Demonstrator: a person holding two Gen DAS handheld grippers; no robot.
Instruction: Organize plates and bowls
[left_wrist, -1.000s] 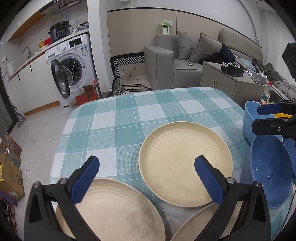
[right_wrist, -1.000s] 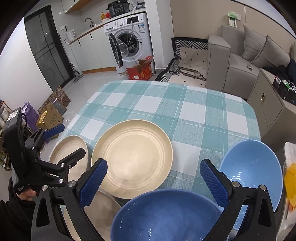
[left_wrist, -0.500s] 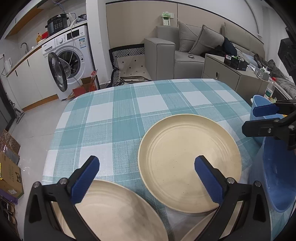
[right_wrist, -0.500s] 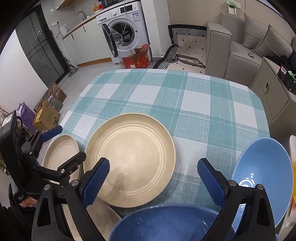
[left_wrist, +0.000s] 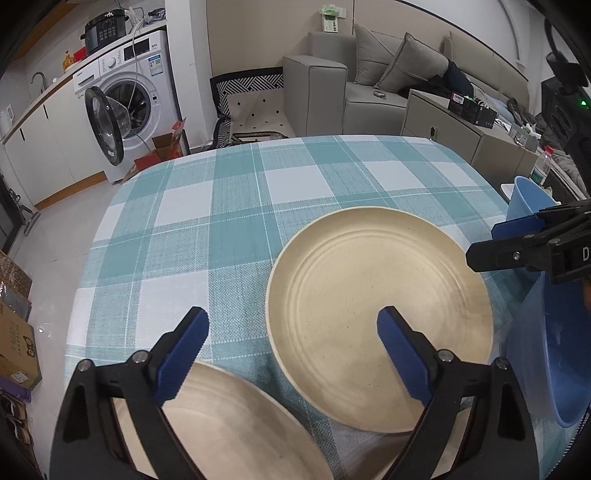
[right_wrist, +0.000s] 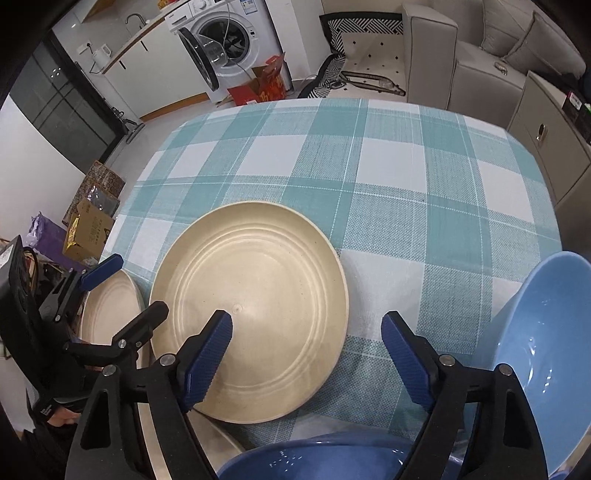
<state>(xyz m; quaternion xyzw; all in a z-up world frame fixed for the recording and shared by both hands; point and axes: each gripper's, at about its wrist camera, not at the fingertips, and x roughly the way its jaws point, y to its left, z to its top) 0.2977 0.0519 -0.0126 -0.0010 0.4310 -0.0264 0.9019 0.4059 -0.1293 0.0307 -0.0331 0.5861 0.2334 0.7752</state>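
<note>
Left tool (left_wrist: 293, 334): jaws wide but closing, nothing between the pads; under the gap lies bare checked cloth of the bench (left_wrist: 236, 206). Its left finger sits above the rim of a near cream plate (left_wrist: 236, 424), which lies below and left of the tool at the bench's front edge. Its right finger overlaps the large cream plate (left_wrist: 373, 295), which lies flat on the cloth ahead and to the right of the tool, apart from the near plate. A third cream rim shows behind the tool's right finger at the bottom edge; too little is visible to say more. From the right wrist view the left tool (right_wrist: 118, 291) sits at far left over the small cream plate (right_wrist: 107, 314). Right tool (right_wrist: 306, 347): jaws wide and closing, nothing gripped. Between its fingers are the right edge of the large cream plate (right_wrist: 251, 302) and a strip of cloth; the pads touch neither. Directly below the tool, at the frame's bottom edge, is the rim of a dark blue bowl (right_wrist: 321, 458). Just right of the right finger stands a light blue bowl (right_wrist: 532, 332), tilted in the view, at the bench edge. In the left wrist view the right tool (left_wrist: 517, 240) enters from the right over the blue bowls (left_wrist: 546, 350), beside the large plate's right rim.
</note>
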